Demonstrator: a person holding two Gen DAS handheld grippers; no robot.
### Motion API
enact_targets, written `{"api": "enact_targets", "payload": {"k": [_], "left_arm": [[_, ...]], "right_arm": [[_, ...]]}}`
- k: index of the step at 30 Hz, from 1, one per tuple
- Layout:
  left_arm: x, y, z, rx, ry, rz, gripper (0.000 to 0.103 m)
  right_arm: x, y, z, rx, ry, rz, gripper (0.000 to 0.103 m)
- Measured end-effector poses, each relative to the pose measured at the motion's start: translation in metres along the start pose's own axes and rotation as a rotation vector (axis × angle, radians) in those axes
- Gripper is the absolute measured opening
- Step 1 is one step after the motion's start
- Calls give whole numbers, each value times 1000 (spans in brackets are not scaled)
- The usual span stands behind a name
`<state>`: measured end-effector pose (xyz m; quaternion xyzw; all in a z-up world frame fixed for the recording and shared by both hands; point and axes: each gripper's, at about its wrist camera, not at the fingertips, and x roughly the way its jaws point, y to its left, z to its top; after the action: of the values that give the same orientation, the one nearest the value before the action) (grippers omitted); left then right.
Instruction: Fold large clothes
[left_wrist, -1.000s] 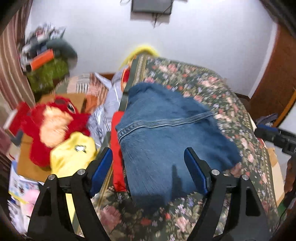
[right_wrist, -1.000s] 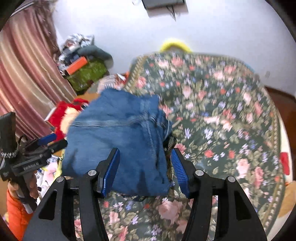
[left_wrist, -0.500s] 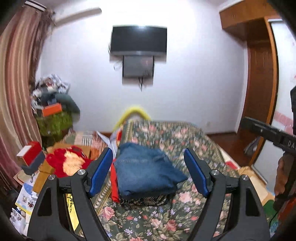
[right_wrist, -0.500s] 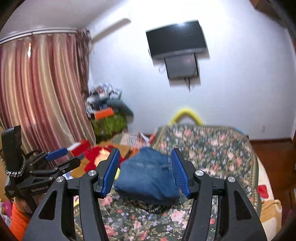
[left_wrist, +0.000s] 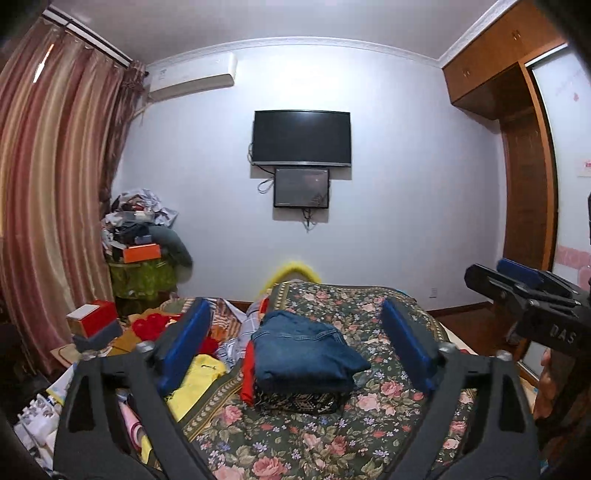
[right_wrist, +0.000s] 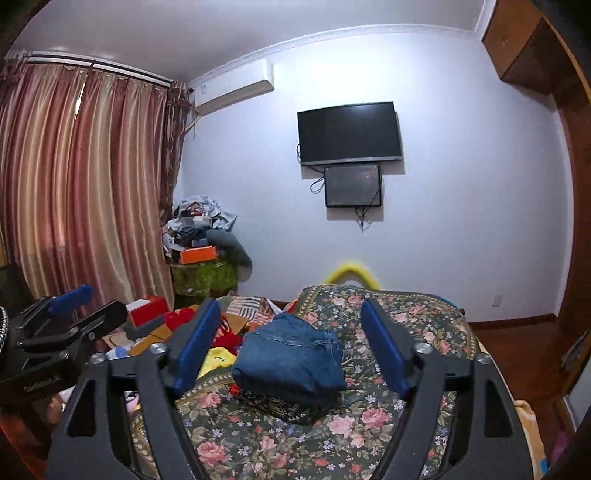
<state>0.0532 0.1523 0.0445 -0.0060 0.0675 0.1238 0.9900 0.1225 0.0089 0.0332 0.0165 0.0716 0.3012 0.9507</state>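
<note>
Folded blue jeans (left_wrist: 306, 354) lie on top of a dark patterned folded cloth (left_wrist: 299, 400) and beside a red garment (left_wrist: 248, 373) on the floral bedspread (left_wrist: 332, 435). The jeans also show in the right wrist view (right_wrist: 291, 360). My left gripper (left_wrist: 295, 350) is open and empty, held well back from the pile. My right gripper (right_wrist: 290, 349) is open and empty, also held back. Each gripper shows at the edge of the other's view: the right one (left_wrist: 524, 291), the left one (right_wrist: 62, 325).
Left of the bed lie a yellow garment (left_wrist: 195, 384), red plush (left_wrist: 155, 326), boxes and papers. A cluttered pile (left_wrist: 140, 243) stands by the curtain (left_wrist: 48, 206). A TV (left_wrist: 301, 138) hangs on the far wall. A wooden wardrobe (left_wrist: 524, 184) stands right.
Both grippers have pulled back and lifted away from the jeans; the folded pile now looks small and far, and the whole room is in view.
</note>
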Motion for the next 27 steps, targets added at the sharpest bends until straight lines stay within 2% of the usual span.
{"api": "enact_targets", "payload": {"k": [1, 4, 14, 27], "left_arm": [[-2, 1, -1, -7, -3, 4, 102], [-4, 1, -2, -10, 2, 23, 102], [-7, 1, -7, -19, 6, 26, 102], [4, -2, -14, -34, 34, 14, 102]], "right_arm": [[-1, 0, -1, 4, -3, -5, 91], [-2, 0, -2, 9, -6, -21, 103], [-12, -5, -6, 30, -15, -53, 103], [-16, -9, -16, 47, 18, -66, 103]]}}
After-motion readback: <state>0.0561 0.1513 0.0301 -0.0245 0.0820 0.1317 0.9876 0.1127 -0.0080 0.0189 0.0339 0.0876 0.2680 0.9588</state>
